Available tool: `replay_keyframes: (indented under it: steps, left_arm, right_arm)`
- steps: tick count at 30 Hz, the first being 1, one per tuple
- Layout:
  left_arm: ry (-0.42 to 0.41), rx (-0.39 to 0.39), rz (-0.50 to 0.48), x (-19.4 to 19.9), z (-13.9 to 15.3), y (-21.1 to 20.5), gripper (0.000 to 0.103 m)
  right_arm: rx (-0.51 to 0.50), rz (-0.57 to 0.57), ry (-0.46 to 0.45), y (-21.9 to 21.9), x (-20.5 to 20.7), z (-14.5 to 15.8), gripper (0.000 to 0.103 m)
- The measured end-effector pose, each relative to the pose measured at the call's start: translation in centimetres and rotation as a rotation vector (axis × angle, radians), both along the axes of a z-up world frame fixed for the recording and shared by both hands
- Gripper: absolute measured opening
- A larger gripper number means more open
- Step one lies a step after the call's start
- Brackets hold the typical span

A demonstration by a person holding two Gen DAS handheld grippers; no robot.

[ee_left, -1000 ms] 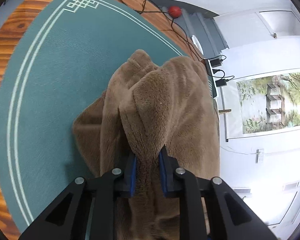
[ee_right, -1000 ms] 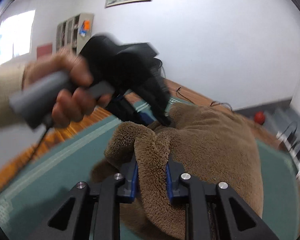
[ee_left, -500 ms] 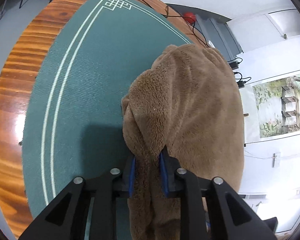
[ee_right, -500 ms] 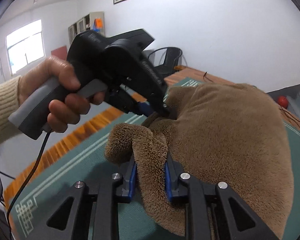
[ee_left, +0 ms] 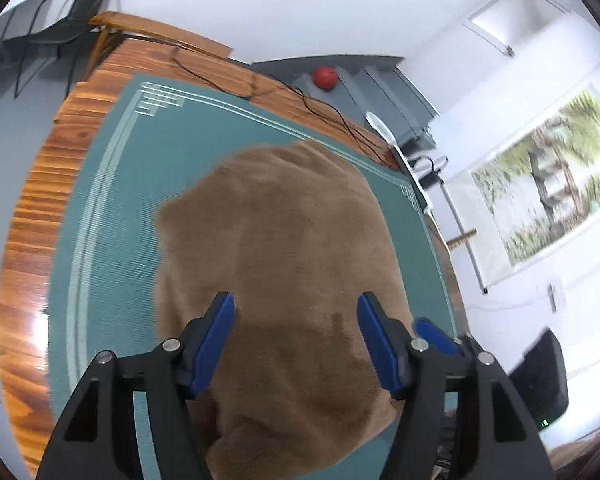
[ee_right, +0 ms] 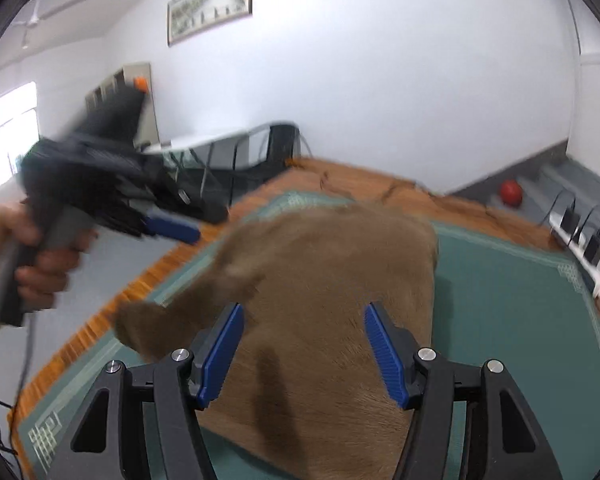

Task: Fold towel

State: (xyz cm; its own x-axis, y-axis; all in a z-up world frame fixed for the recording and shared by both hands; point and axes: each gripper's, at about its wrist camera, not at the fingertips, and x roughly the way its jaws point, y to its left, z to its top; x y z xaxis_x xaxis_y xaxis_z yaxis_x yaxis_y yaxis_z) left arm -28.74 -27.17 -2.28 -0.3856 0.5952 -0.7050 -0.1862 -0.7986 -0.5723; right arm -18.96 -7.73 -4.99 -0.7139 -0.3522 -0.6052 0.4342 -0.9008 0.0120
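Both my hand-held grippers are spread wide and hold nothing. The left one [ee_left: 296,312] and right one [ee_right: 304,322] hover over the brown towel [ee_left: 292,248], which lies in a heap on the green mat [ee_left: 112,216] covering the desk [ee_left: 28,216].

Brown fluffy towel [ee_left: 284,248] lying folded, mostly flat on green mat, one corner sticking out sideways
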Motion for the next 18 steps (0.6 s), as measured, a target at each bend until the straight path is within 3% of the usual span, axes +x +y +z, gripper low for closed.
replay_keyframes:
  steps: [6,11,15,18]
  left_arm:
    - [-0.059,-0.013,0.031,-0.6,-5.1,1.9,0.068]
    - [-0.008,-0.098,0.002,-0.5,-4.9,3.1,0.068]
    - [-0.045,-0.061,0.014,-0.4,-4.0,2.5,0.068]
    - [-0.028,-0.021,0.041,-0.1,-2.3,0.6,0.071]
  right_arm:
    - [-0.001,-0.001,-0.097,1.0,-1.5,-4.0,0.065]
    - [-0.046,0.015,-0.117,1.7,-2.2,-5.5,0.066]
    - [-0.053,0.048,-0.154,1.9,-2.6,-4.6,0.068]
    - [-0.096,0.048,-0.158,3.4,-3.2,-2.0,0.078]
